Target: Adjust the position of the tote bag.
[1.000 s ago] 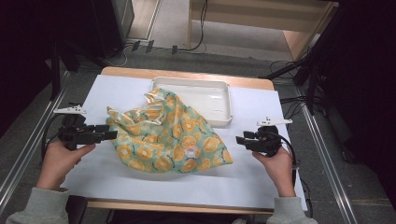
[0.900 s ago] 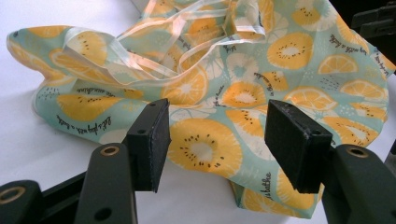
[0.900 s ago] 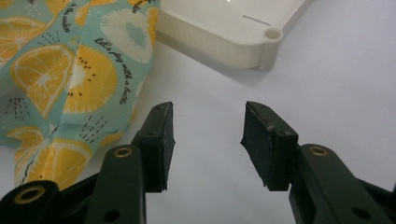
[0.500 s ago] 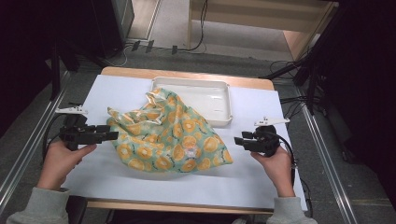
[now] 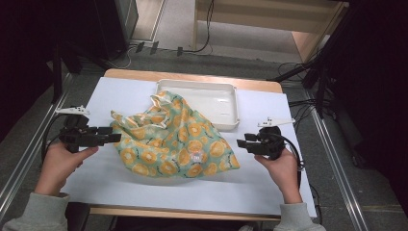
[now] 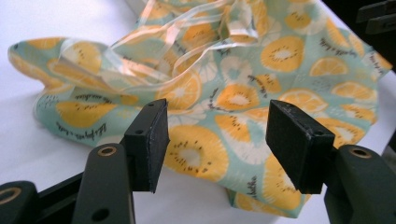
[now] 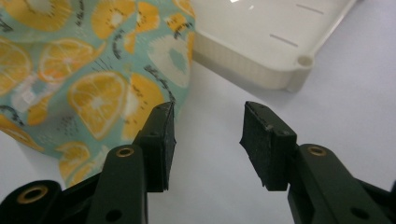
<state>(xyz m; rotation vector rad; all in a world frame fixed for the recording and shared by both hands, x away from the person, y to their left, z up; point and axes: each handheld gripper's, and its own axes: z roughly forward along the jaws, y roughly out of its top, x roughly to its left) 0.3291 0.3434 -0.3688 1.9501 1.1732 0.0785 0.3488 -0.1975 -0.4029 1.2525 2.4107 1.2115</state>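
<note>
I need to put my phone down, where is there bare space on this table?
Bare white table runs along the near edge, in front of the cloth, and at the far left corner beside the tray. The middle is crowded: the cloth overlaps the tray.

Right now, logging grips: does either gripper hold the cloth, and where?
Neither. The left gripper and right gripper stand open beside the cloth.

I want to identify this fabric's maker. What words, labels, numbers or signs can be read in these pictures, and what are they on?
Small dark cursive script printed among the orange slices on the cloth: too blurred to read for certain.
Small round white tag or patch on the cloth in the high view: too small to read.
White tray: two short raised lines on its floor, no lettering.
Nothing else readable.
</note>
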